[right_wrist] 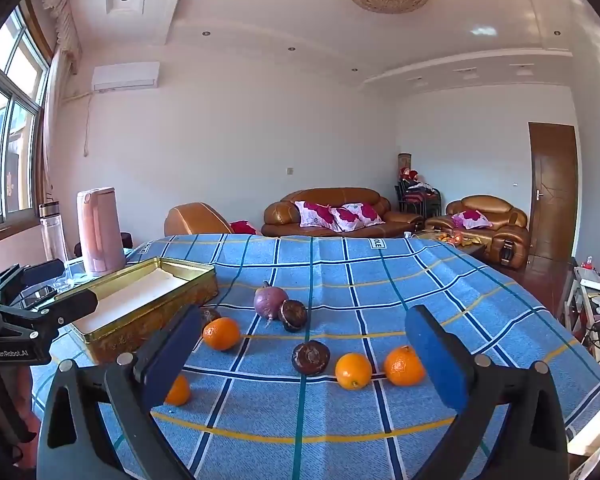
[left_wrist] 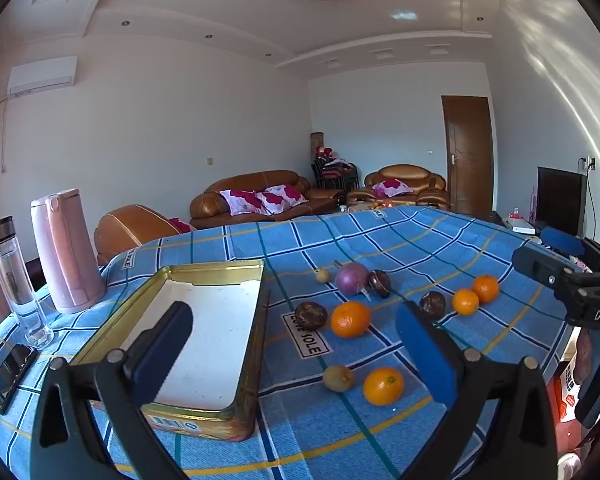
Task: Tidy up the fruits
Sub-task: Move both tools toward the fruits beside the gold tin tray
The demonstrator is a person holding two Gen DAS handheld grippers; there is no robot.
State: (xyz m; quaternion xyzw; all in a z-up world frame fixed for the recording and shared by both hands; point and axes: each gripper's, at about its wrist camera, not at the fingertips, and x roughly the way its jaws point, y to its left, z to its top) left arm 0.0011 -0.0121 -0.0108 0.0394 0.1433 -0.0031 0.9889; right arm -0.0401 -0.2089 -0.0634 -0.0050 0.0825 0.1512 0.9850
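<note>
Several fruits lie loose on the blue checked tablecloth (left_wrist: 380, 240). Among them are oranges (left_wrist: 350, 319) (left_wrist: 383, 386) (right_wrist: 353, 371), dark wrinkled passion fruits (left_wrist: 311, 315) (right_wrist: 310, 357), a purple round one (left_wrist: 352, 278) (right_wrist: 271, 301), a kiwi (left_wrist: 338, 378) and a small yellowish fruit (left_wrist: 322, 276). An open gold tin (left_wrist: 216, 267) (right_wrist: 188, 269) with a white bottom stands left of them and holds nothing. My left gripper (left_wrist: 296, 354) (right_wrist: 60, 288) hovers open over the tin's near right corner. My right gripper (right_wrist: 304, 356) (left_wrist: 552, 254) hangs open above the right-hand fruits. Neither holds anything.
A pink kettle (left_wrist: 66, 252), a glass bottle (left_wrist: 16, 280) and a phone (left_wrist: 10, 376) stand left of the tin. The table's right edge drops off near a TV (left_wrist: 560, 200). Brown sofas (left_wrist: 256, 196) sit beyond the far edge.
</note>
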